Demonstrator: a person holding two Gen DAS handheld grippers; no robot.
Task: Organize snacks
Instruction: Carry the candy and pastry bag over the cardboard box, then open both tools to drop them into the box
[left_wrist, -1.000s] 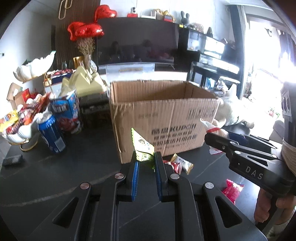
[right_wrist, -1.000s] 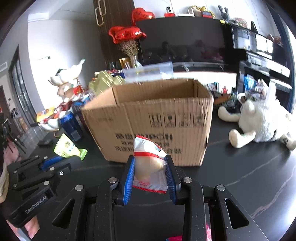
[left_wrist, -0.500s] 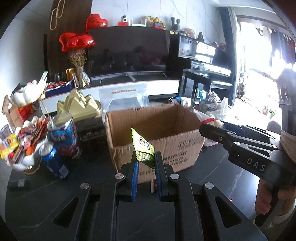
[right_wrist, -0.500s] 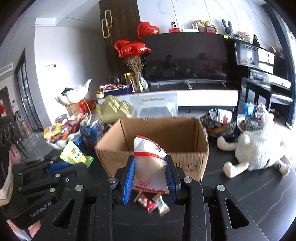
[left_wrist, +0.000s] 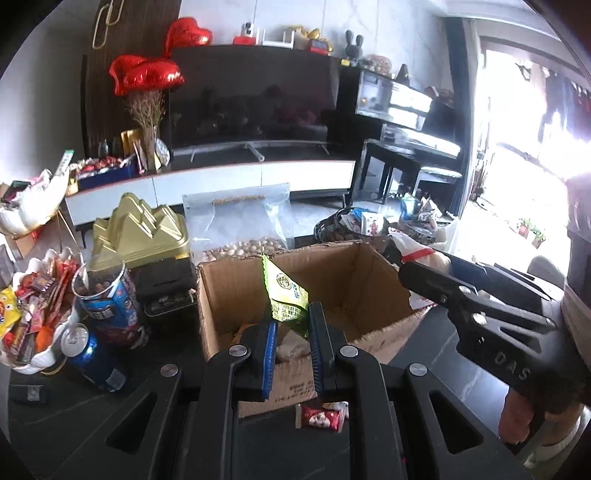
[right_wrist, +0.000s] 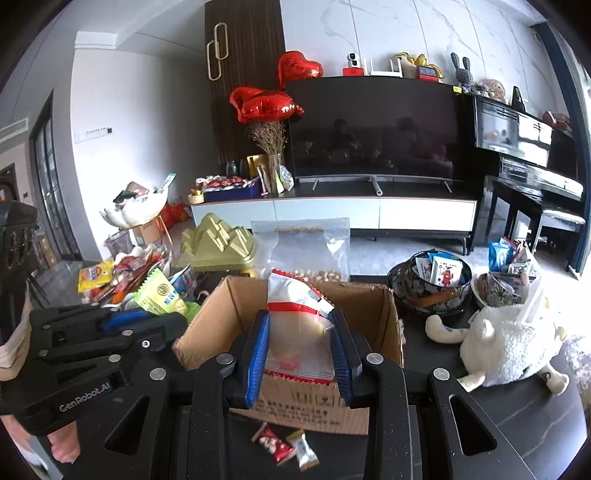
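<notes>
Snack packets are clamped, green (left_wrist: 286, 295) by the left gripper (left_wrist: 291, 345), red-and-white (right_wrist: 299, 325) by the right gripper (right_wrist: 299, 354); released short of the cardboard box (left_wrist: 354, 273), either could be dropped outside.

Left wrist view: lower end of the green snack packet (left_wrist: 286, 299) is hidden between the blue pads (left_wrist: 269, 360) of the left gripper (left_wrist: 291, 354), so how firmly it is held cannot be told. Cardboard box (left_wrist: 354, 280) floor mostly blocked by those fingers; pale contents there unidentifiable. Box's printed front cut off behind the gripper body. Right gripper (left_wrist: 424, 280) tips and its white-and-red packet (left_wrist: 410, 251) partly hidden behind the box's right wall. Window area at right blown out.

Right wrist view: box interior hidden by the packet. Small wrapped candies (right_wrist: 284, 446) on the dark table (right_wrist: 517, 417) too small to read. Snack heap (right_wrist: 110, 277) at left half covered by the left gripper.
</notes>
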